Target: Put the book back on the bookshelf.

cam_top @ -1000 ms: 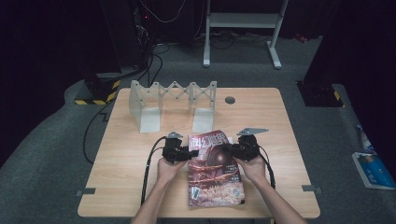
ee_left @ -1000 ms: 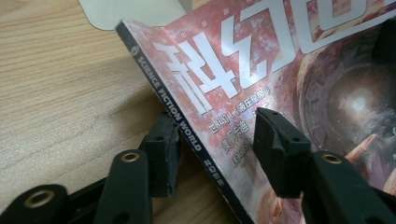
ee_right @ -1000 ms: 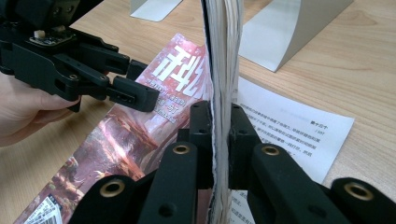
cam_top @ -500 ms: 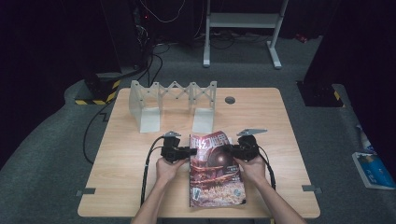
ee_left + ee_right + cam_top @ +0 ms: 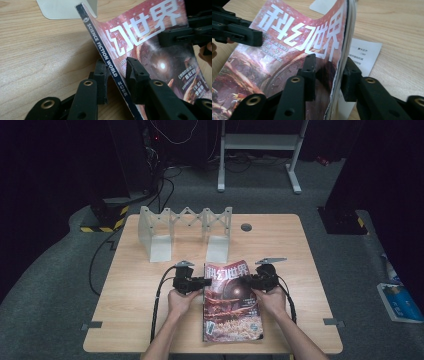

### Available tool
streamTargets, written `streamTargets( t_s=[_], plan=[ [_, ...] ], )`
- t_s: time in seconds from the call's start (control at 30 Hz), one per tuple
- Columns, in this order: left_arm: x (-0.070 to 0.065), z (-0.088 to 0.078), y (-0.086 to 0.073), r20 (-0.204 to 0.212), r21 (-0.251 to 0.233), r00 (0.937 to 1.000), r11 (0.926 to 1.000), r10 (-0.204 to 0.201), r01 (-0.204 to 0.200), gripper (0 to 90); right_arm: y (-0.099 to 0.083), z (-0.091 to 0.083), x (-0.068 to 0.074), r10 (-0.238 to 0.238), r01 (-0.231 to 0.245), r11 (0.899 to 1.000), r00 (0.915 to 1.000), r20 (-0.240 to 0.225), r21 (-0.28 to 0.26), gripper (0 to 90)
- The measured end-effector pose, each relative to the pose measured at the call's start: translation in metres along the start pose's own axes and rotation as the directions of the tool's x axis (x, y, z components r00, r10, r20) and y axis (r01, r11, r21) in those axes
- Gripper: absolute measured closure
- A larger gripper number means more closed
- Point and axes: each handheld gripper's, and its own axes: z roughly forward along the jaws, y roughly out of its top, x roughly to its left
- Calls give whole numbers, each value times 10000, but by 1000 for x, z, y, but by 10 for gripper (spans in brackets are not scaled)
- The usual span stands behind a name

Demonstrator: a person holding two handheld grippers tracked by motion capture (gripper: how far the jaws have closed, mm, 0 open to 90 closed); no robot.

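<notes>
**A:** How is the magazine (image 5: 232, 302) placed on the table (image 5: 150, 320)?

**B:** It is lifted at its title end and straddled from both sides. Its spine is taken between the jaws of the left gripper (image 5: 202, 282), and its open page edge is enclosed by the jaws of the right gripper (image 5: 248, 281).

**A:** Is it gripped on both sides?

**B:** On the left it appears to be. Those jaws have just been closing, are nearly shut, and seem to be pressed on the spine. The right jaws have just been opening and are held wide, with clear gaps left on both sides of the page edge, so nothing is clamped there.

**A:** What is advised for the step?

**B:** The spine should be kept deep between the left pads, not at their tips, so the cover is not creased. The loose pages should be gathered squarely before the right jaws are closed. The white slip (image 5: 364, 55) beyond the right jaw should be left out of the grip.
</notes>
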Motion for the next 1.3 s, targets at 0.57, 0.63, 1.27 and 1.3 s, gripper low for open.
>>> streamTargets(
  t_s=[0.57,0.63,1.27,1.3],
  plan=[
    [-3,2,0,-14,-1,10000,10000,-43,43,727,-20,-15,-21,208,-131,9990,9832,1815,-438,542],
    [-2,2,0,1,2,10000,10000,-77,77,727,-23,-14,-25,402,-357,9991,9758,2151,-250,585],
    [-3,2,1,3,29,10000,10000,-53,53,724,-20,3,-15,-366,224,9978,9708,2371,622,895],
    [-2,1,1,-29,50,10000,10000,-22,22,721,-19,4,-14,-436,286,9974,9699,2394,658,896]
  ],
)
